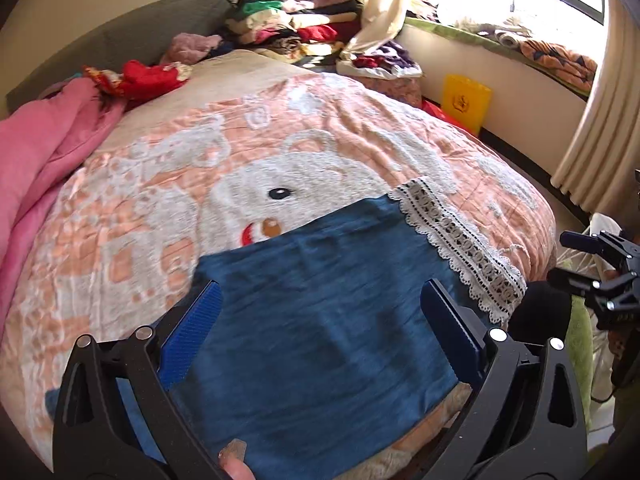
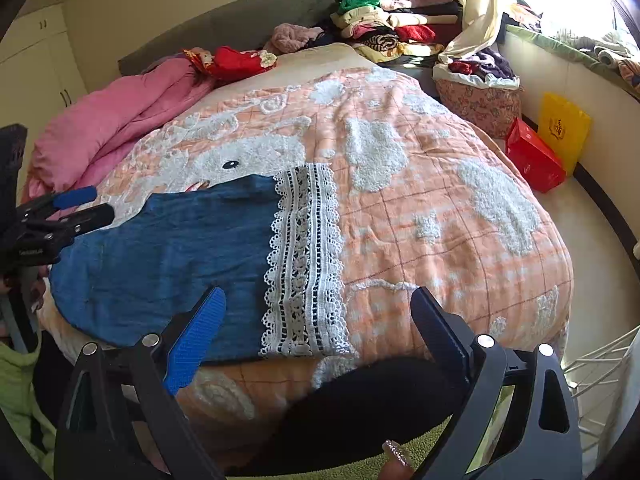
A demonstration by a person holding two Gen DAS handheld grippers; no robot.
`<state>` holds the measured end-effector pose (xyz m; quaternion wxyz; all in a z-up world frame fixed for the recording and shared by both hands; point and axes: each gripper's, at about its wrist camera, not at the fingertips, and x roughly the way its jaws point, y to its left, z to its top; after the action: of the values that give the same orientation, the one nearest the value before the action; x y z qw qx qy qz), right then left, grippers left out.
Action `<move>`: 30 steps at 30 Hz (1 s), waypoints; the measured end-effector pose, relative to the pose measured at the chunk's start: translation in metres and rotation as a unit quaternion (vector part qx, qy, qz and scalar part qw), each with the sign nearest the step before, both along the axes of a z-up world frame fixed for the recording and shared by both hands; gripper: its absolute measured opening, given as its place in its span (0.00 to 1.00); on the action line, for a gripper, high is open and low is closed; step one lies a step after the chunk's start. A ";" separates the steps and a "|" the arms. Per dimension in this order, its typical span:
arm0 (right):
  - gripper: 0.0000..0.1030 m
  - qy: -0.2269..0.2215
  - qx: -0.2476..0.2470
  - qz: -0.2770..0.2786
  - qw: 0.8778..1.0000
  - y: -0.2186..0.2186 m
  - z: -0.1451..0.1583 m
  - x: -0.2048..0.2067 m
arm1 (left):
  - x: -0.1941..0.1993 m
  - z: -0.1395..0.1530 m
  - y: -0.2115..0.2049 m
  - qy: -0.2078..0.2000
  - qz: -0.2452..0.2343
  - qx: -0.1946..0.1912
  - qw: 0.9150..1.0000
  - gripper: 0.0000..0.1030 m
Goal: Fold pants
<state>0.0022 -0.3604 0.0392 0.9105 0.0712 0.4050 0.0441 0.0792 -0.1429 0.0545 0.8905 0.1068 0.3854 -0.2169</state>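
A peach blanket (image 2: pixel 420 208) with white animal shapes is covering the bed. On it, at the near edge, the blue pants (image 2: pixel 172 256) are lying flat, their white lace hem (image 2: pixel 304 260) at 3 o'clock of the denim. The left gripper (image 1: pixel 320 320) is hovering above the pants, fingers standing wide and holding nothing. The right gripper (image 2: pixel 320 320) is hanging over the hem at 6 o'clock, also spread wide and empty.

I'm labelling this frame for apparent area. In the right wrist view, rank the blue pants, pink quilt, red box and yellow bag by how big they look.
1. blue pants, though nearest the camera.
2. pink quilt.
3. red box and yellow bag: too alike to rank.
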 end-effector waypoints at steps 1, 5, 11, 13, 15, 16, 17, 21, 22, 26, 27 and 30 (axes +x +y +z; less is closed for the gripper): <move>0.90 0.003 0.003 0.001 1.000 0.000 -0.002 0.001 | 0.004 -0.002 -0.005 0.003 -0.006 0.002 1.000 0.91; 0.90 0.016 0.011 0.003 1.000 0.000 -0.012 0.006 | 0.020 -0.009 -0.022 0.018 -0.025 0.005 1.000 0.91; 0.90 0.042 0.025 0.006 0.999 0.001 -0.031 0.016 | 0.049 -0.030 -0.045 0.054 -0.049 0.022 0.997 0.91; 0.90 0.048 0.028 0.008 0.998 0.003 -0.036 0.019 | 0.058 -0.036 -0.051 0.060 -0.057 0.025 0.996 0.91; 0.90 0.052 0.031 0.011 0.998 0.005 -0.039 0.021 | 0.066 -0.040 -0.056 0.064 -0.065 0.025 0.996 0.91; 0.90 0.054 0.032 0.011 0.998 0.005 -0.041 0.022 | 0.071 -0.043 -0.059 0.065 -0.069 0.028 0.995 0.91; 0.90 0.056 0.033 0.012 0.998 0.006 -0.042 0.024 | 0.075 -0.045 -0.061 0.065 -0.071 0.029 0.995 0.91; 0.90 0.065 0.040 0.008 0.997 0.006 -0.050 0.029 | 0.092 -0.056 -0.070 0.076 -0.082 0.043 0.993 0.91; 0.90 0.068 0.040 0.006 0.997 0.006 -0.052 0.030 | 0.097 -0.059 -0.073 0.078 -0.085 0.046 0.992 0.91; 0.90 0.074 0.045 0.006 0.996 0.008 -0.057 0.034 | 0.107 -0.064 -0.083 0.079 -0.104 0.049 0.990 0.91; 0.90 0.075 0.046 0.006 0.996 0.008 -0.058 0.035 | 0.109 -0.066 -0.087 0.079 -0.110 0.049 0.990 0.91; 0.90 0.075 0.052 -0.001 0.996 0.007 -0.060 0.038 | 0.115 -0.073 -0.098 0.086 -0.124 0.052 0.987 0.90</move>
<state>0.0400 -0.3529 -0.0207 0.8727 0.1219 0.4690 0.0591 0.1946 -0.2407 -0.0188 0.8137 0.1807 0.4546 -0.3138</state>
